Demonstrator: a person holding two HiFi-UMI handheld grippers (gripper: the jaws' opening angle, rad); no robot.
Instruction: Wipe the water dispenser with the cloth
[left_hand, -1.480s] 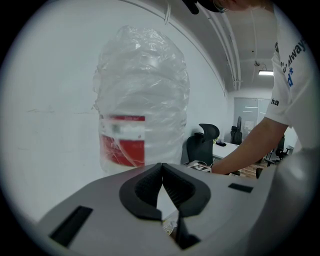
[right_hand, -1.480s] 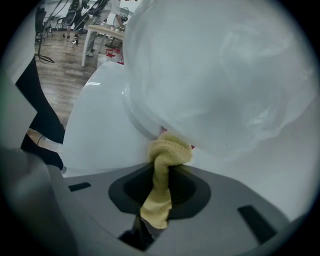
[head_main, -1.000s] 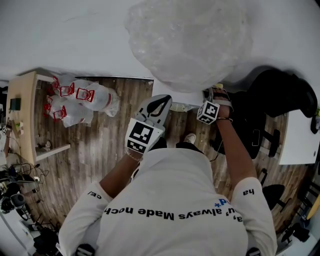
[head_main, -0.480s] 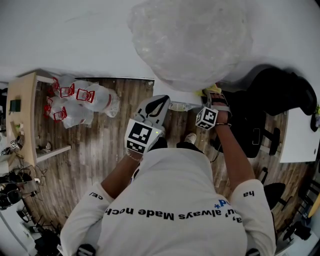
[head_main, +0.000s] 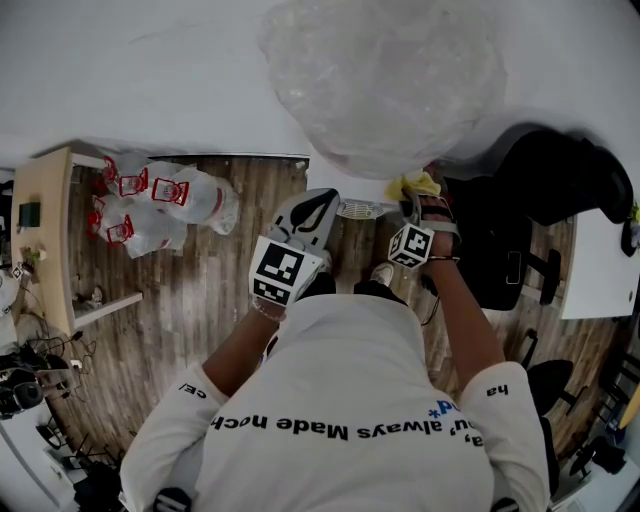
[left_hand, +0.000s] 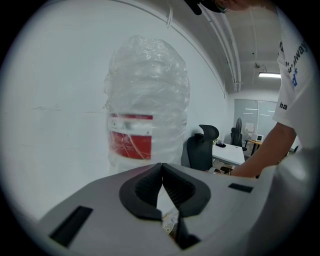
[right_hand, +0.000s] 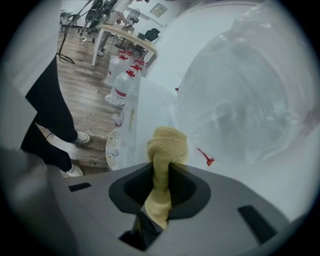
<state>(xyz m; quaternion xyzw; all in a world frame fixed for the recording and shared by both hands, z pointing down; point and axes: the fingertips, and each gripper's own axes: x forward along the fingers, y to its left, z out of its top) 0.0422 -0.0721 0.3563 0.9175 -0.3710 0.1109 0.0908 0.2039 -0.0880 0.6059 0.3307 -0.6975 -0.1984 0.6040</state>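
The water dispenser (head_main: 345, 188) stands against the white wall, topped by a large bottle wrapped in clear plastic (head_main: 385, 80). In the right gripper view a yellow cloth (right_hand: 165, 150) is pinched between the jaws of my right gripper (right_hand: 161, 167), and its bunched end sits against the dispenser's white top (right_hand: 150, 110) beside the bottle (right_hand: 240, 100). From the head view the cloth (head_main: 415, 185) shows just under the bottle's right side. My left gripper (head_main: 320, 203) hovers in front of the dispenser, shut and empty (left_hand: 161, 166), pointing at the bottle (left_hand: 147, 115).
Spare water bottles with red caps (head_main: 160, 205) lie on the wooden floor by a light wooden table (head_main: 50, 240) at the left. A black office chair (head_main: 560, 190) and a white desk (head_main: 595, 270) stand at the right. A round white grille (right_hand: 114, 147) is near my feet.
My right gripper has drawn back and down along the dispenser's right side, bringing the yellow cloth out from under the bottle into view. The left gripper has barely moved.
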